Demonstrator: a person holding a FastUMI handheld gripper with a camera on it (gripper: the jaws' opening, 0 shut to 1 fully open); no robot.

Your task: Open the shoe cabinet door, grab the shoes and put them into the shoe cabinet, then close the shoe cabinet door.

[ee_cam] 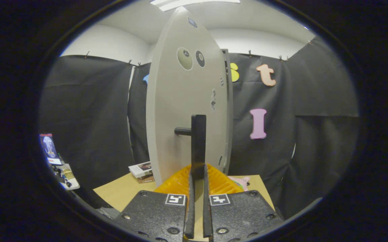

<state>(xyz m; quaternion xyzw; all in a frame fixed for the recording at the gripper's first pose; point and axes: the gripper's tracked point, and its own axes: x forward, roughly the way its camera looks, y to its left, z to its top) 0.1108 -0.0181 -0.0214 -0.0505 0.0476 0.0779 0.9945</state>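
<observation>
The grey shoe cabinet door [184, 111] stands upright straight ahead, seen almost edge-on and swung out. Its black bar handle [198, 144] runs vertically, joined to the door by a short black post [182, 131]. My gripper [197, 176] has both fingers pressed on the lower end of that handle, so it is shut on it. The fingers [191, 188] sit close together with the handle's bottom wedged between them. Something pink [241, 182] peeks out just right of the fingers, too hidden to name.
A tan tabletop [126, 191] lies below the door. Stacked books [142, 170] rest on it left of the door. A shelf with small items [63, 173] stands further left. Black cloth walls close the booth behind and on both sides.
</observation>
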